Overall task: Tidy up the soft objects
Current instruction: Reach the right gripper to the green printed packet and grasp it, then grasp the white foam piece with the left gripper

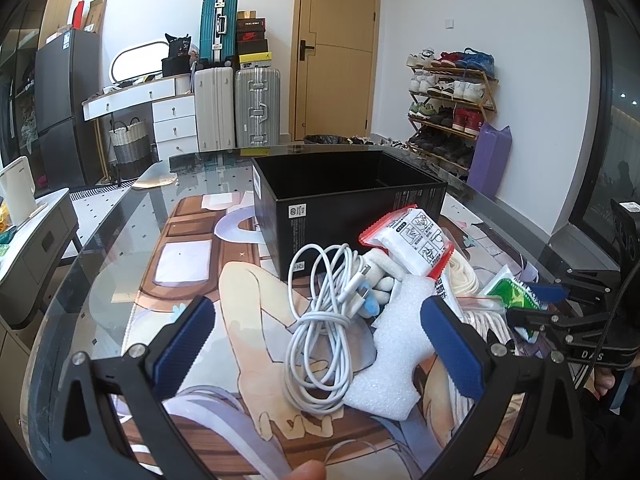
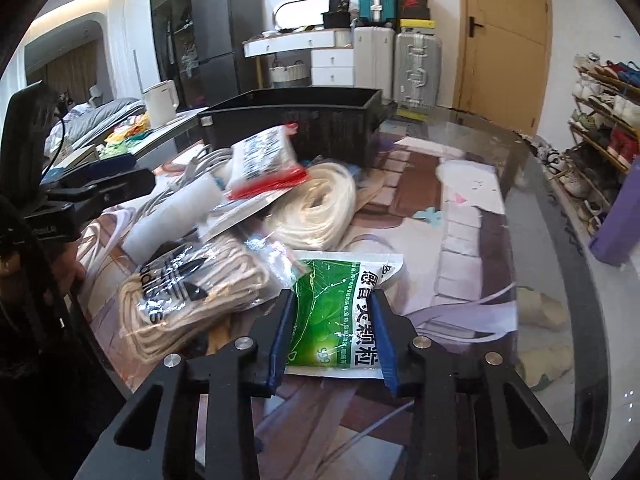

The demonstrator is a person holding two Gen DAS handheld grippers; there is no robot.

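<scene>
A pile of soft things lies on the glass table in front of an open black box (image 1: 344, 200), also in the right wrist view (image 2: 296, 124). My left gripper (image 1: 320, 320) is open wide over a coiled white cable (image 1: 320, 336) and a white foam piece (image 1: 392, 356). A red-edged white packet (image 1: 412, 240) lies on top of the pile. My right gripper (image 2: 334, 332) is shut on a green sachet (image 2: 340, 312), its pads on both sides. Next to it lie bagged beige laces (image 2: 192, 304) and a white cord coil (image 2: 320, 204).
The table (image 2: 540, 208) has a printed mat under glass. Suitcases (image 1: 236, 108), a white dresser (image 1: 168, 116) and a wooden door (image 1: 336, 48) stand behind. A shoe rack (image 1: 452, 104) and a purple bag (image 1: 488, 160) are at the right.
</scene>
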